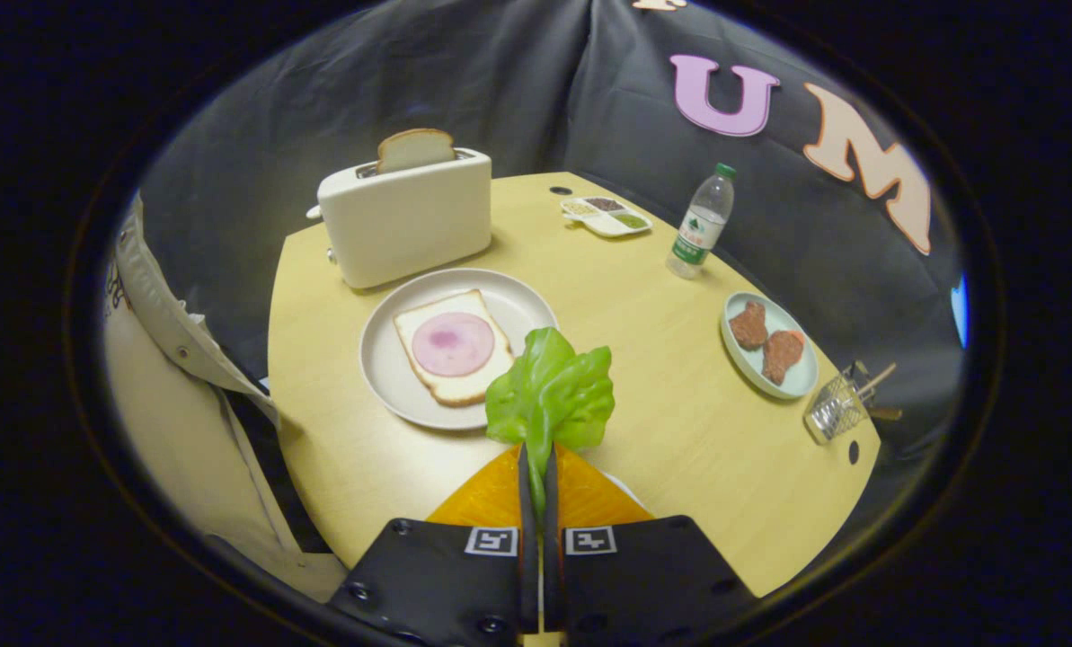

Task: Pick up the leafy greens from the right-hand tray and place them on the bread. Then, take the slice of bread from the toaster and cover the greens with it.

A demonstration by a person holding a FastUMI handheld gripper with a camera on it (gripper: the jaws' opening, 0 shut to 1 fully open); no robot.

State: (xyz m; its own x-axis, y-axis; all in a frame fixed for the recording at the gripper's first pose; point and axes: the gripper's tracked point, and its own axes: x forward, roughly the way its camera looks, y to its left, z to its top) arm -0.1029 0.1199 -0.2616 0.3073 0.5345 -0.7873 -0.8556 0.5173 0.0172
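Note:
My gripper (538, 454) is shut on the stem of the leafy greens (553, 394), which stick up just ahead of the fingers, above the table. Beyond and slightly left of the leaf lies a slice of bread (453, 347) topped with a round pink ham slice, on a white plate (392, 377). The leaf's edge overlaps the plate's near right rim in this view. Farther back stands a white toaster (405, 220) with a second bread slice (415, 148) poking out of its slot.
A pale blue plate (801, 382) with two brown meat pieces sits to the right, a wire basket (837, 406) with utensils beside it. A water bottle (700, 223) and a small divided condiment tray (606, 216) stand at the back. A person's light sleeve (185, 395) is left of the table.

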